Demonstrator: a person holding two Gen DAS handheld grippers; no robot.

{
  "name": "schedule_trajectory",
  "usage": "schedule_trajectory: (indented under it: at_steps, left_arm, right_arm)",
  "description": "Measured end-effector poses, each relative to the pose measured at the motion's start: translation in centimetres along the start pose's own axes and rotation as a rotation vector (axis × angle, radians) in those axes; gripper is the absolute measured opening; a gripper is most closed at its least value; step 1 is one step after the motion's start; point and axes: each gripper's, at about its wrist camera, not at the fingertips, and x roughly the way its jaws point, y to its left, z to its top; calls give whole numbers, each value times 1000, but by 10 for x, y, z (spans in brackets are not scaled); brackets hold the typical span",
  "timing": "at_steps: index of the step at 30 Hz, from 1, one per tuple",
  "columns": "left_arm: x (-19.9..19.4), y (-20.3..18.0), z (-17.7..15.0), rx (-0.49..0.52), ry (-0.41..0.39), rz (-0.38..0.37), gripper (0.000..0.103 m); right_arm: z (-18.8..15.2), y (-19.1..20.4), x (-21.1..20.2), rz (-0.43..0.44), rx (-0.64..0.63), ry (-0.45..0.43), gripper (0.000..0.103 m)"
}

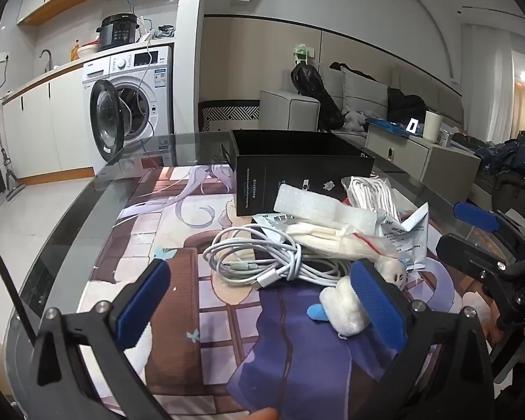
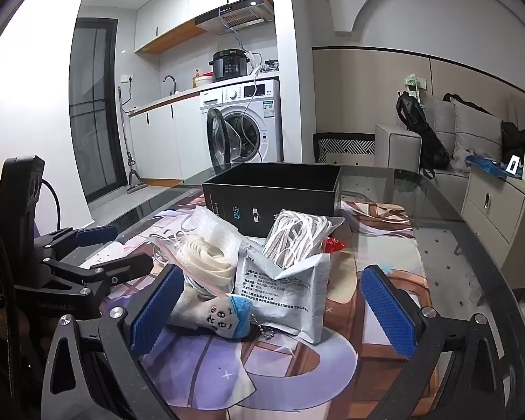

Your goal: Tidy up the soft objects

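Two grippers: both stand spread wide with nothing between their ribbed blue pads; left gripper (image 1: 262, 301), right gripper (image 2: 273, 308).
Box: black open-topped cardboard box (image 2: 273, 192) at the far side of the pile, small white print and icons on its near wall, too small to read.
Plush toy: white fuzzy toy with a blue cap and stitched face (image 2: 224, 315), lying near the right gripper's left pad; a bead chain trails from it.
Foil pouch: crinkled silver packet (image 2: 294, 290) printed with black Chinese text, beside the toy.
Cords: coiled white charging cable (image 1: 262, 262) in front of the left gripper; bundled white rope in a clear bag (image 2: 297, 234) against the box.
Padding: white foam sheet (image 1: 318, 206), perhaps bubble wrap.
Surface: glass table (image 2: 420, 217) under a printed anime mat (image 1: 199, 245).
Left wrist view only: the cable's plug ends.
Right wrist view only: the toy's face.
Background: white front-loading washing machine (image 1: 133, 105), door open; brand unreadable.
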Motion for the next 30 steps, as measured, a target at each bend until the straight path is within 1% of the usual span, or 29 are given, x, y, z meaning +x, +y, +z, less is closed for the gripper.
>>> schedule_trajectory:
  at_steps: [2, 3, 4, 5, 10, 11, 15, 30]
  left_arm:
    - [2, -2, 0, -1, 5, -3, 103]
    - [3, 0, 0, -9, 7, -6, 103]
    - [4, 7, -1, -29, 4, -9, 103]
    - [7, 5, 1, -27, 10, -1, 103]
    - [4, 11, 0, -21, -10, -9, 103]
    - [2, 4, -1, -13, -16, -2, 103]
    - [0, 3, -1, -7, -22, -1, 103]
    - [-3, 2, -1, -10, -23, 3, 103]
  right_arm:
    - [0, 1, -1, -7, -1, -4, 103]
    - [0, 0, 1, 3, 2, 17, 103]
    - [0, 1, 1, -2, -2, 10, 103]
    - [0, 1, 1, -5, -2, 8, 103]
    - [0, 3, 2, -4, -3, 10, 103]
    - [0, 1, 2, -5, -2, 10, 103]
    - [-1, -3, 0, -9, 0, 8, 103]
    - [0, -4, -3, -14, -1, 7, 103]
